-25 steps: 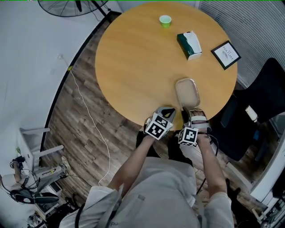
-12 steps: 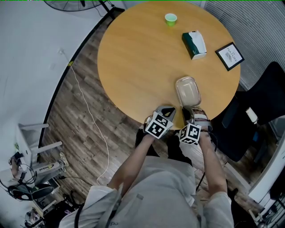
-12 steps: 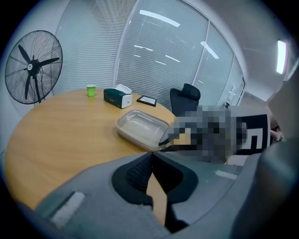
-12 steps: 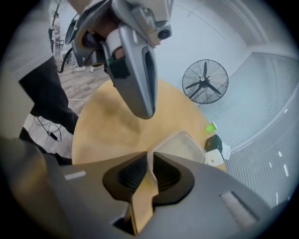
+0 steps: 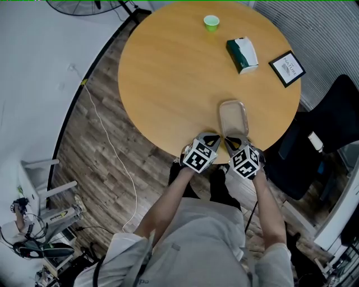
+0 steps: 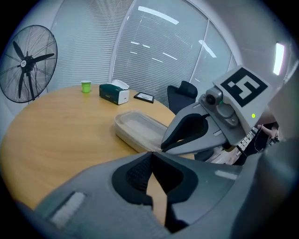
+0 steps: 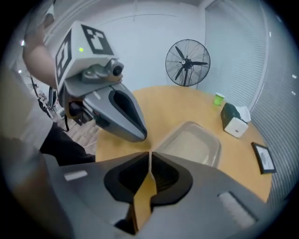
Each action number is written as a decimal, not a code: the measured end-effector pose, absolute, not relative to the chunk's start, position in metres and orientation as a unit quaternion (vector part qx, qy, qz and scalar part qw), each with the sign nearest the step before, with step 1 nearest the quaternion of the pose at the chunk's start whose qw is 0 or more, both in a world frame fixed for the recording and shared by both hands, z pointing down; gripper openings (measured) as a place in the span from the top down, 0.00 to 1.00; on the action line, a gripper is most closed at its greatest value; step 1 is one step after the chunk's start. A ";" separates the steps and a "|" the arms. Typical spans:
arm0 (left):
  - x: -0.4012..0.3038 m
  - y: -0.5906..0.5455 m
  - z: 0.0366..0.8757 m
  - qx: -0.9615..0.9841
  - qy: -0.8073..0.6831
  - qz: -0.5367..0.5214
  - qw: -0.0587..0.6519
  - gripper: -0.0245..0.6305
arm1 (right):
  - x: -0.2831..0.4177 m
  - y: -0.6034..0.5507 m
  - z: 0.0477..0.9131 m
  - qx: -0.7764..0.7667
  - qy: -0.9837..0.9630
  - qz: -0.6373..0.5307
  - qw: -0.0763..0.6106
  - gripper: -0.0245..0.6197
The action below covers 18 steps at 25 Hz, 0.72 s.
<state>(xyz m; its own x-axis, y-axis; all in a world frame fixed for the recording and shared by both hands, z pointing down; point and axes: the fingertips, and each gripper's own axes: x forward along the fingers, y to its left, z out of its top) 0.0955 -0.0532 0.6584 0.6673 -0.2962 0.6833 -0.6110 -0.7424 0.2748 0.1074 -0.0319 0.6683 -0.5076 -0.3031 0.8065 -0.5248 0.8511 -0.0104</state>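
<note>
Tray (image 5: 234,116), clear plastic and empty, lies on the round wooden table (image 5: 168,73) at about 5 o'clock, close to the near edge. The right gripper (image 5: 235,142) sits at the tray's 6 o'clock, just at its near end. Whether it touches the rim cannot be told. Its jaws are pressed together with nothing between them. The left gripper (image 5: 208,138) is just beside it, at the tray's 7 o'clock, over the table edge, its jaws likewise together and holding nothing. A green cup (image 5: 211,22) stands at the table's 12 o'clock, a tissue box (image 5: 242,54) at 2 o'clock and a framed card (image 5: 286,68) at 3 o'clock. A fan (image 5: 84,7) stands off the table at 11 o'clock.
</note>
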 end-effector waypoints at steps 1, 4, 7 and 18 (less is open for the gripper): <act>0.097 -0.053 0.660 0.878 -0.256 0.317 0.250 0.95 | 0.107 -0.032 0.667 0.236 -0.861 0.146 0.427 0.94; 0.100 -0.052 0.664 0.878 -0.251 0.321 0.251 0.95 | 0.106 -0.034 0.659 0.228 -0.866 0.189 0.403 0.94; 0.100 -0.049 0.668 0.877 -0.248 0.325 0.255 0.95 | 0.106 -0.038 0.652 0.228 -0.871 0.215 0.378 0.94; 0.105 -0.051 0.689 0.873 -0.241 0.326 0.271 0.95 | 0.102 -0.042 0.647 0.218 -0.874 0.284 0.327 0.94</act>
